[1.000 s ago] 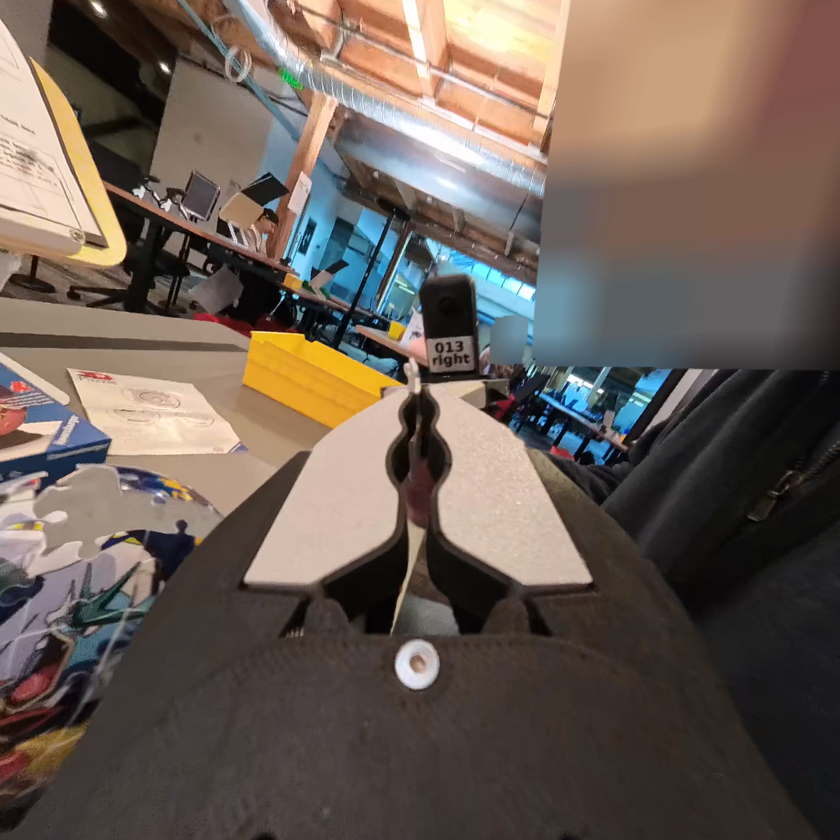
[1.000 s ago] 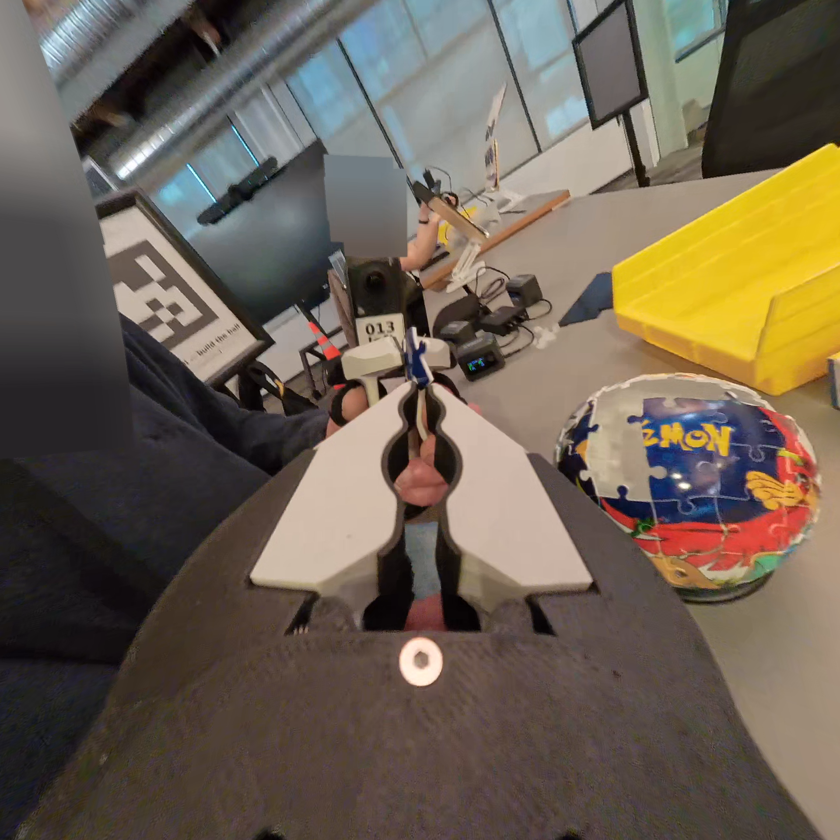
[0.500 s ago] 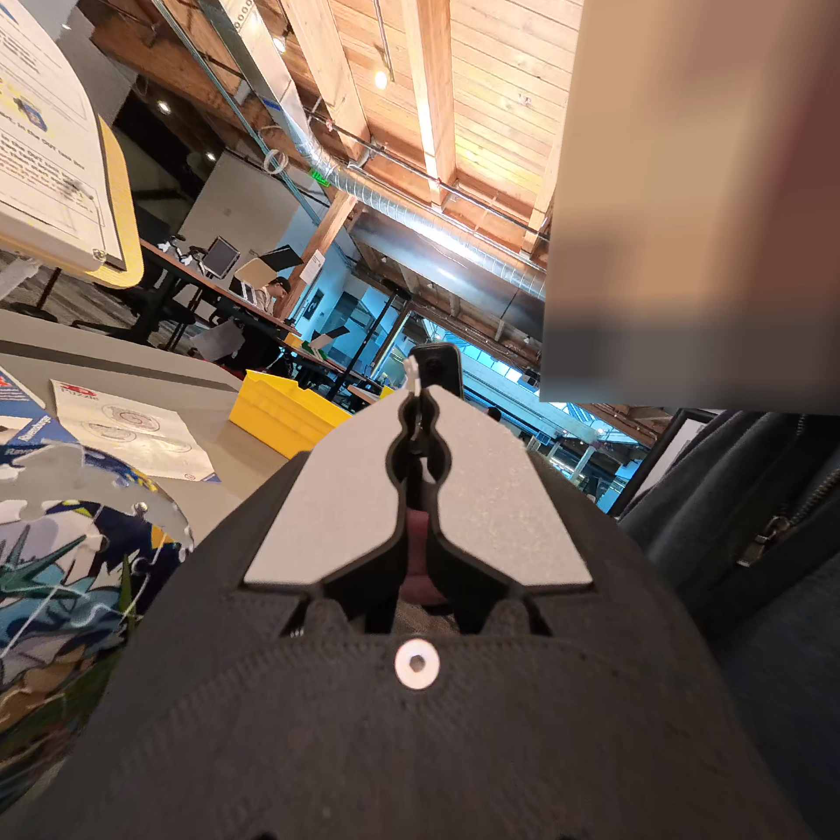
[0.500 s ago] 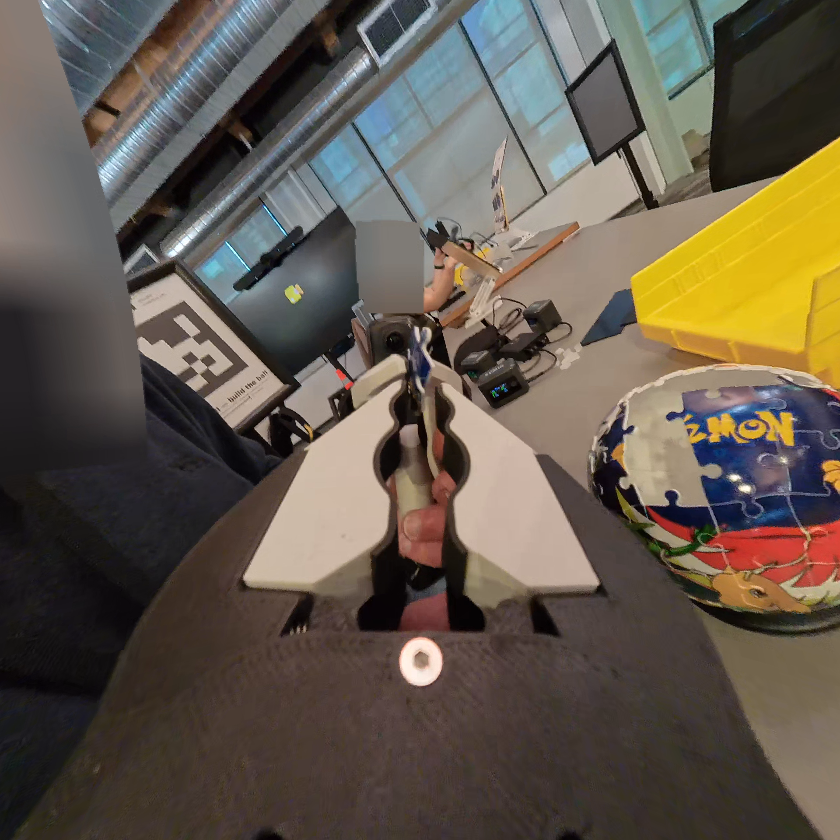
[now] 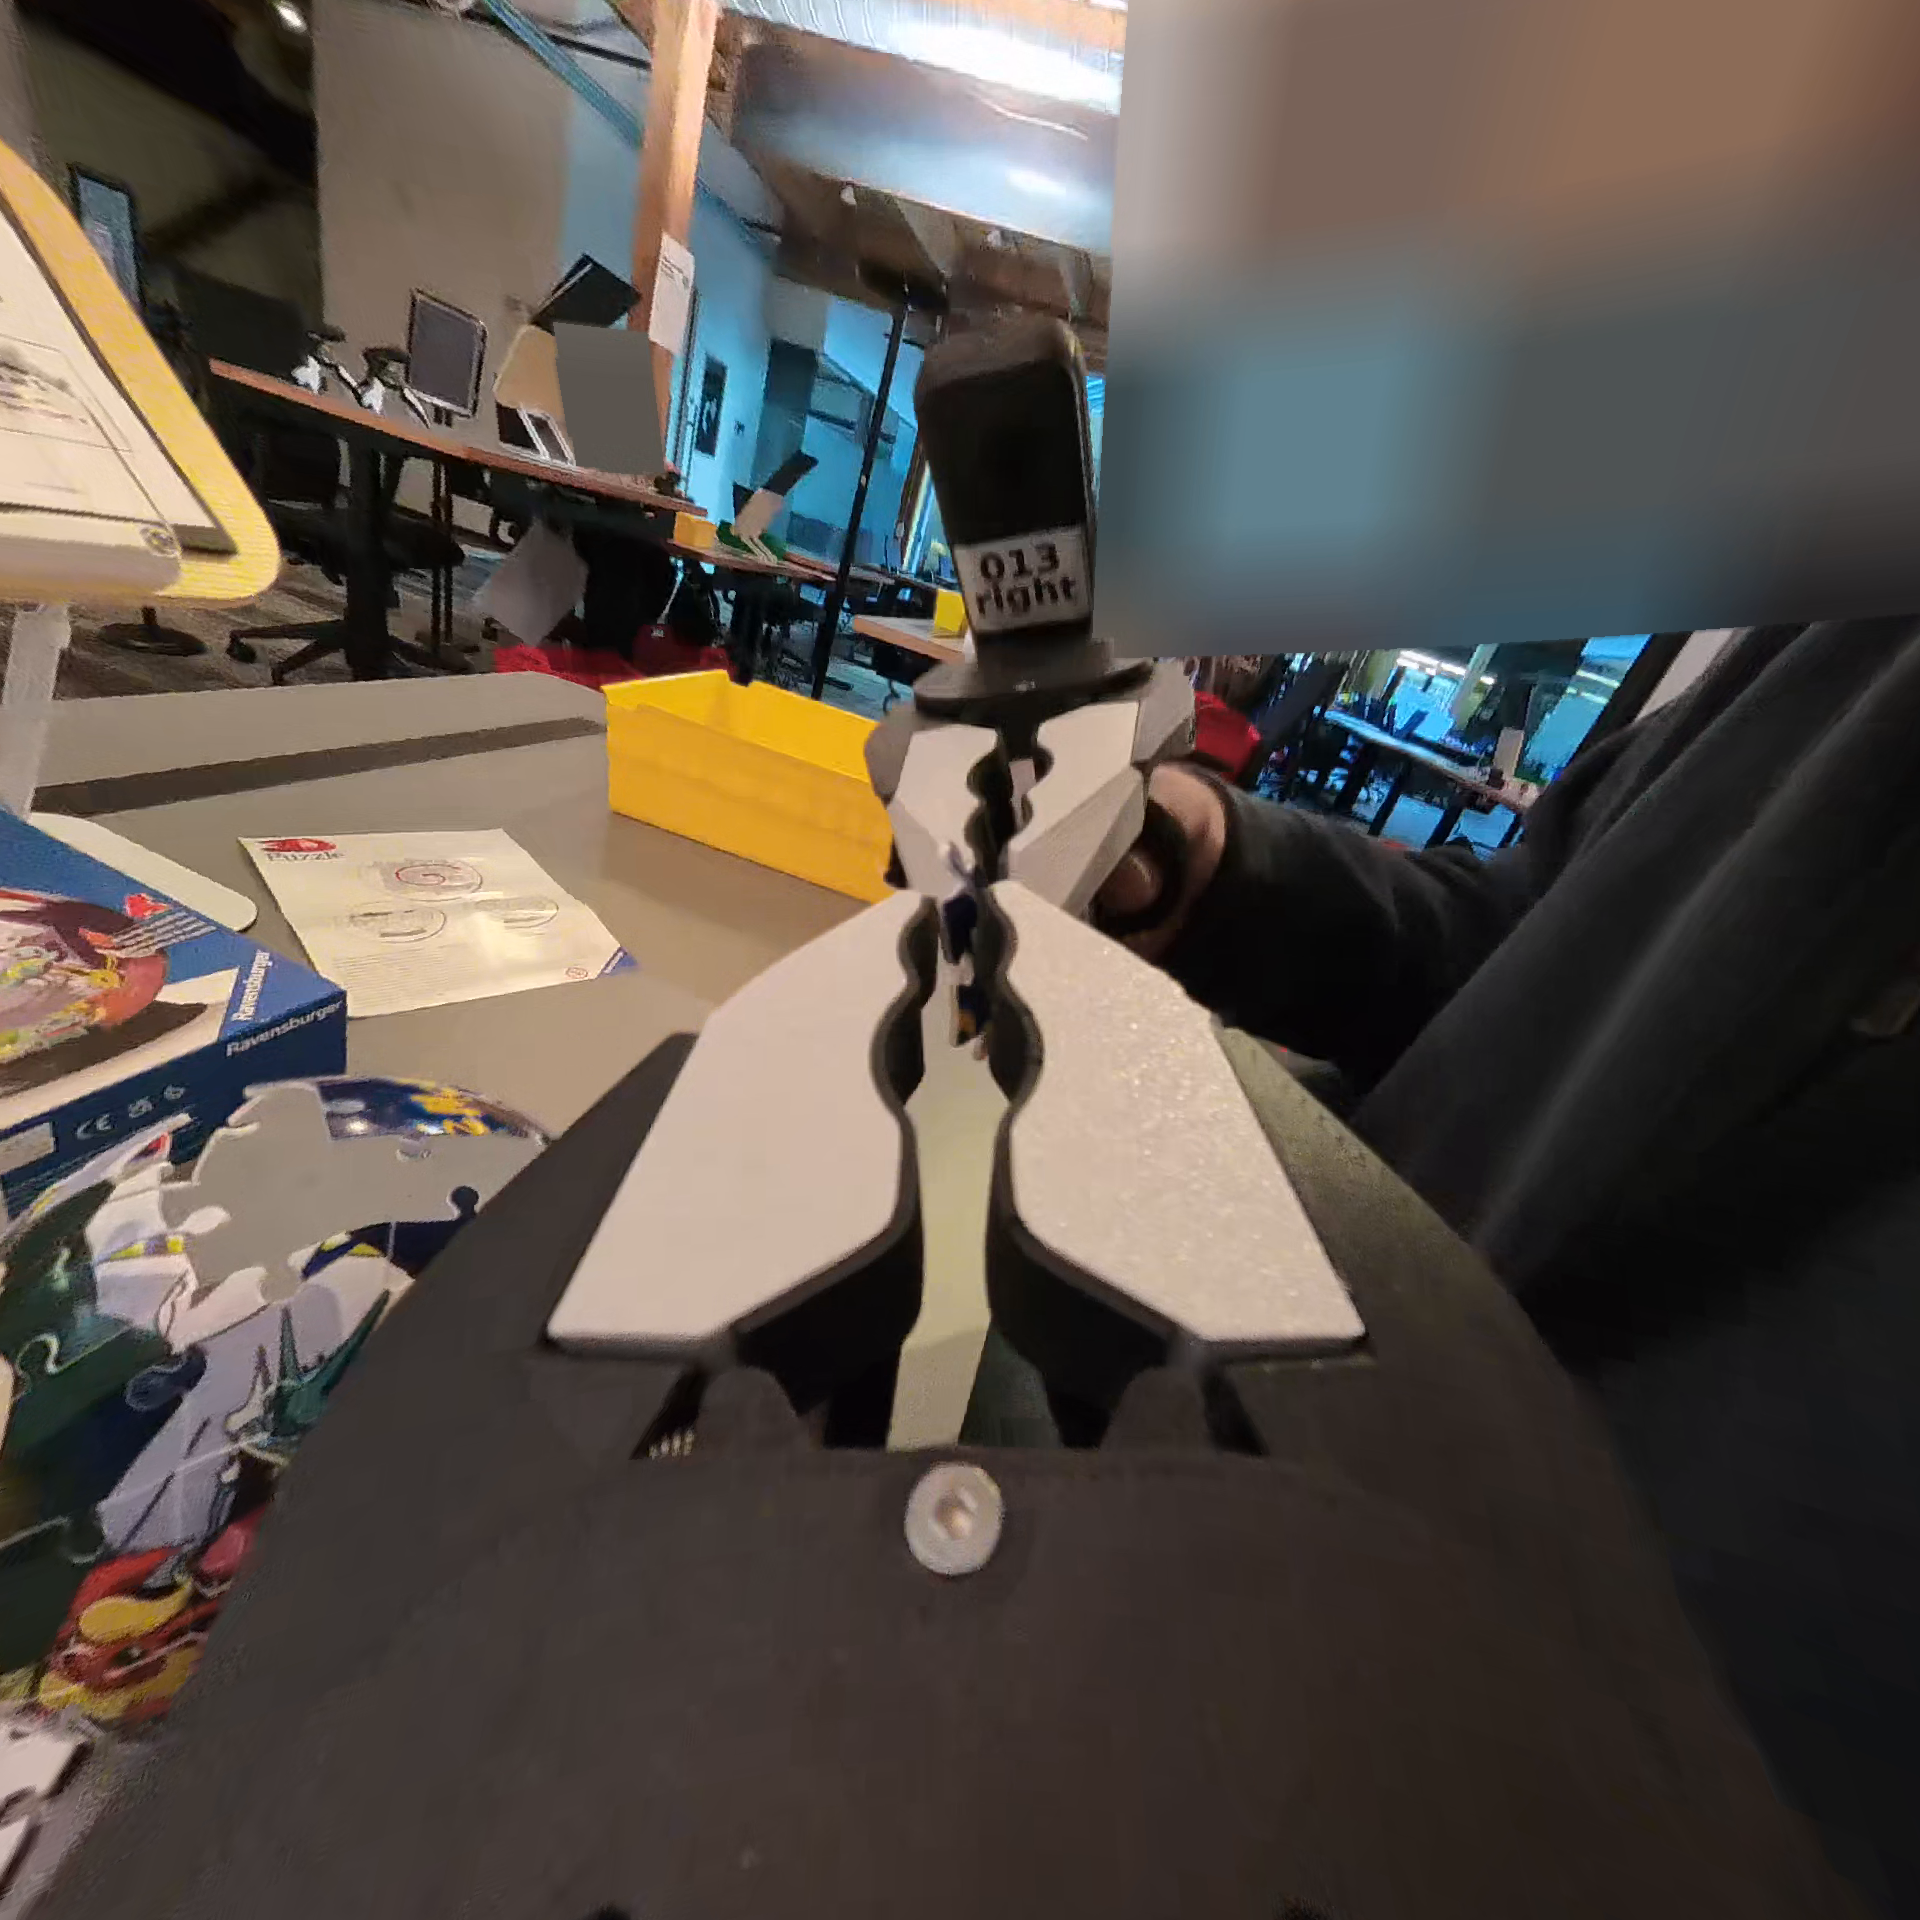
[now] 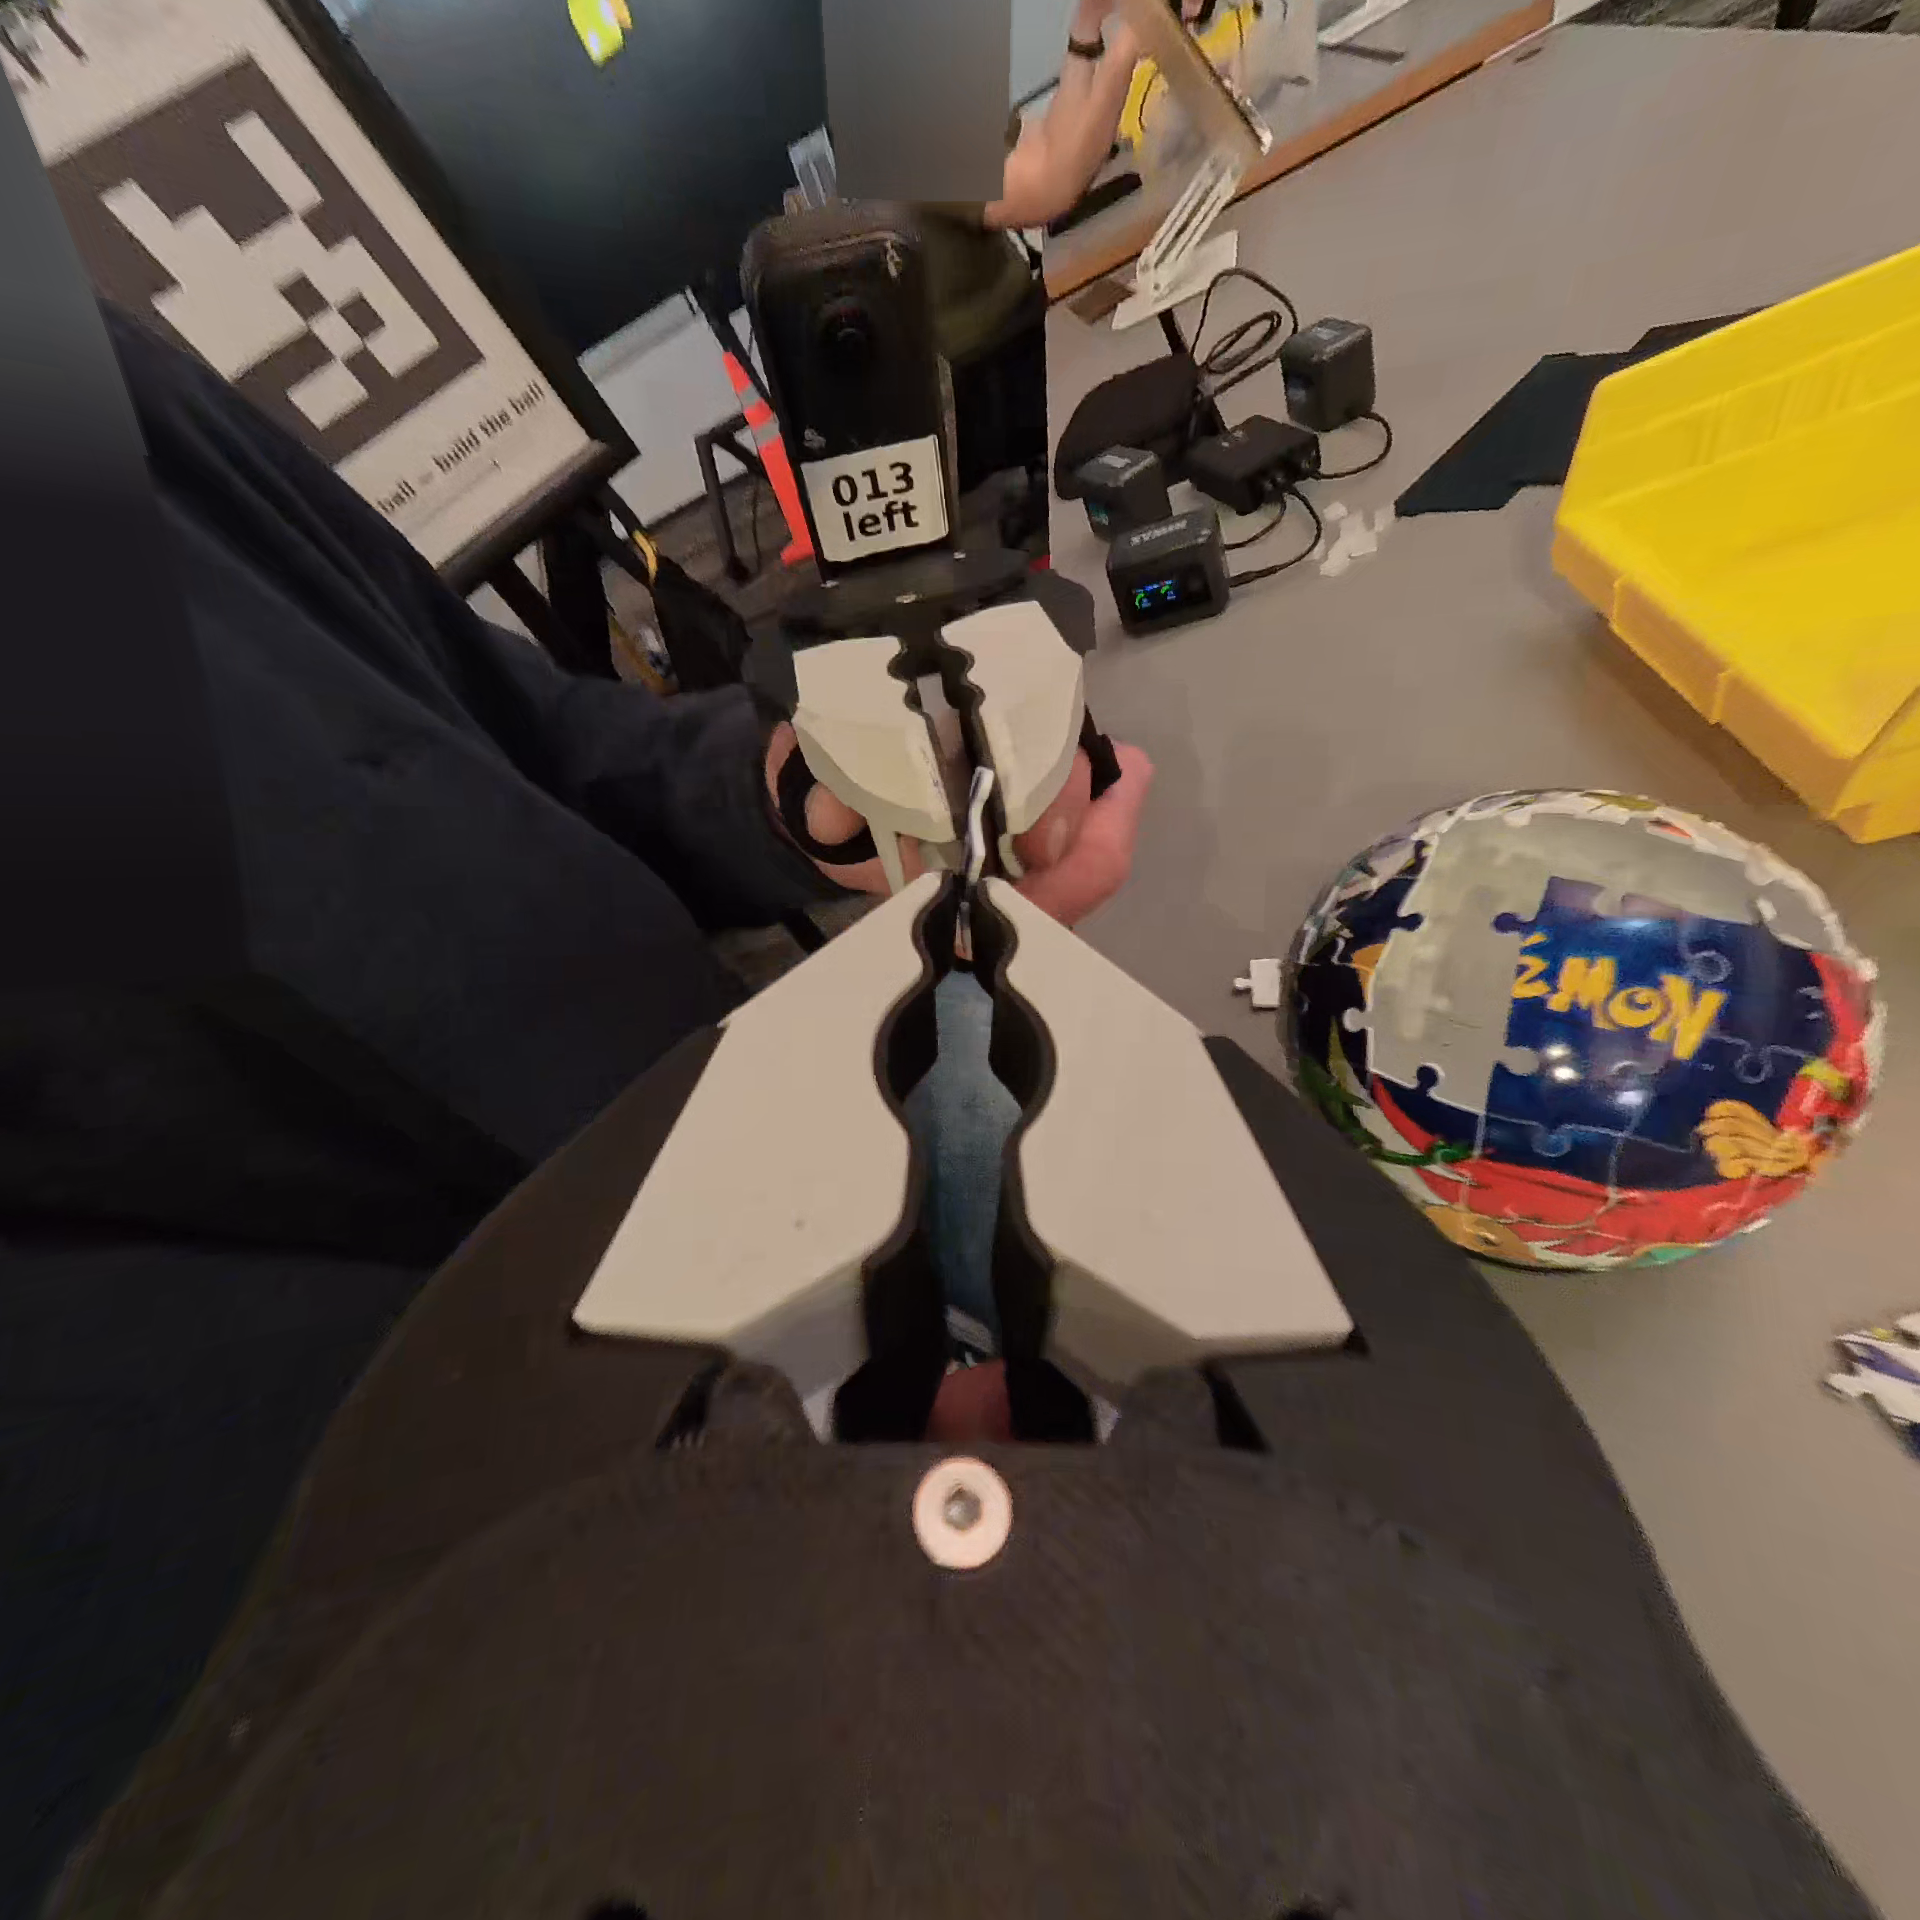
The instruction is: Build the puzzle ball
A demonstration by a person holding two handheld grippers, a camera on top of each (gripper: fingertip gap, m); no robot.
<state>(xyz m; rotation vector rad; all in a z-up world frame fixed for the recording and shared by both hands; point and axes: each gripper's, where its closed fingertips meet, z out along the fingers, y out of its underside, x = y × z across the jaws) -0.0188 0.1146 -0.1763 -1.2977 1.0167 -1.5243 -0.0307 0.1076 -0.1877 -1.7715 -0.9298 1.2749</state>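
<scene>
My two grippers meet tip to tip above the table edge. In the left wrist view my left gripper is shut on a small blue and white puzzle piece. My right gripper faces it and pinches the same piece from the far side. In the right wrist view my right gripper is shut on the piece's pale edge, and the left gripper is opposite. The partly built puzzle ball sits on the grey table to the right, with grey gaps on top. It also shows at the lower left of the left wrist view.
A yellow bin stands behind the ball and also shows in the left wrist view. A leaflet and the blue puzzle box lie nearby. Loose pieces lie at the right edge. Chargers and cables lie at the back. My left and right fingertips are right by each other.
Both grippers have tilted down toward the table and drawn slightly apart, staying tip to tip. The piece now bridges both sets of tips, and the ball sits lower in view.
</scene>
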